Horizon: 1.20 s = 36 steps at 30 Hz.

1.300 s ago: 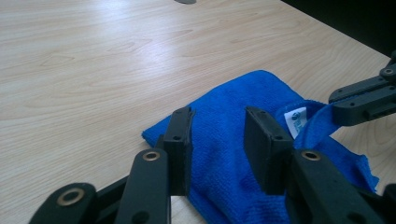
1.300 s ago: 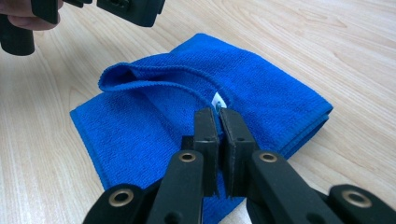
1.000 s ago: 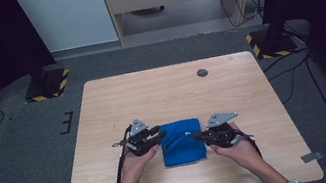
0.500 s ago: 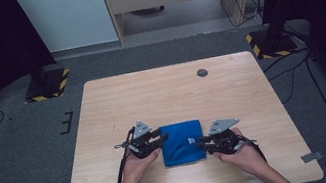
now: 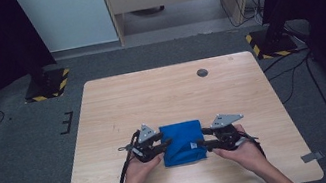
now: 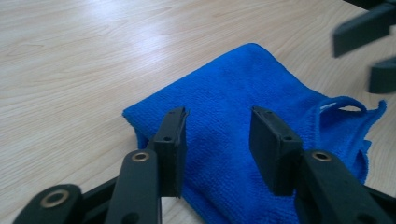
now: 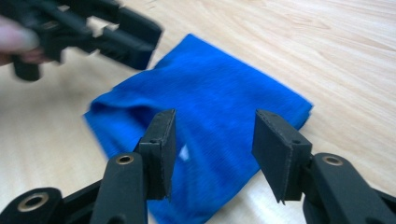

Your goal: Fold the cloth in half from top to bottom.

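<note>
At the near middle of the tabletop (image 5: 117, 104), the left gripper (image 5: 166, 144) stands with its jaws wide apart over the left edge of a folded blue microfibre cloth (image 5: 183, 141), and the right gripper (image 5: 199, 143) is just as wide at the cloth's right edge; neither holds anything. The cloth lies flat between them. It looks light, soft and floppy, so it should sag and unfold if lifted by one layer. I would pinch the stacked edges or corners, where a small hanging loop (image 6: 343, 103) shows.
</note>
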Each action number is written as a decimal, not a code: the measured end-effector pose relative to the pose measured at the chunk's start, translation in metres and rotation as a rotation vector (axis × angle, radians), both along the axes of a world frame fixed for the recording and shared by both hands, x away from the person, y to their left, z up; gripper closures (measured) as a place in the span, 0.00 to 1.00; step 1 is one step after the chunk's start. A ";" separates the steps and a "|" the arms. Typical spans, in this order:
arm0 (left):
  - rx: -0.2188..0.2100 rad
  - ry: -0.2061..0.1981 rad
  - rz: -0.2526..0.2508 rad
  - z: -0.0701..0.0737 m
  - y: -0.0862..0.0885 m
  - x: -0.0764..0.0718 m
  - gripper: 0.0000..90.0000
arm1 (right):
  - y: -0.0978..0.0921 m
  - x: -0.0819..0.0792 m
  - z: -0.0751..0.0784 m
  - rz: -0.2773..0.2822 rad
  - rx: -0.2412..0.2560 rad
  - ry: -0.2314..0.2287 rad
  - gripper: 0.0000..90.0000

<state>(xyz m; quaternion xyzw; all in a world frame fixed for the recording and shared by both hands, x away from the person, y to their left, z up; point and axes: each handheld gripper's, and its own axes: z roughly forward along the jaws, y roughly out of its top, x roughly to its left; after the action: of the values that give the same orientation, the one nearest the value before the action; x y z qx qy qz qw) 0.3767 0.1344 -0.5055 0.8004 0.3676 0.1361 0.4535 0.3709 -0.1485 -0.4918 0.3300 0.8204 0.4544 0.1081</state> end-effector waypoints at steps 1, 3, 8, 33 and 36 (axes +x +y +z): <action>0.006 0.001 -0.002 -0.001 -0.001 0.000 0.60 | 0.001 0.003 -0.001 -0.013 0.000 0.001 0.55; 0.009 0.007 -0.007 -0.003 -0.002 -0.001 0.58 | 0.003 0.010 -0.005 -0.038 -0.013 0.005 0.54; 0.031 0.016 -0.031 -0.007 -0.004 -0.001 0.55 | 0.008 0.022 -0.019 -0.079 -0.066 0.034 0.52; 0.104 0.011 0.009 -0.011 0.003 -0.011 0.10 | 0.001 0.001 -0.026 -0.030 -0.118 -0.026 0.16; 0.096 0.015 0.027 -0.010 0.006 -0.008 0.08 | 0.002 0.006 -0.023 -0.041 -0.101 -0.026 0.13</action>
<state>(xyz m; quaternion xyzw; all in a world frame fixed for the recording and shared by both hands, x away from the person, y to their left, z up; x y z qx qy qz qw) 0.3683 0.1402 -0.5156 0.8172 0.3747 0.1536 0.4102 0.3769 -0.1470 -0.5145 0.3351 0.8338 0.4141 0.1445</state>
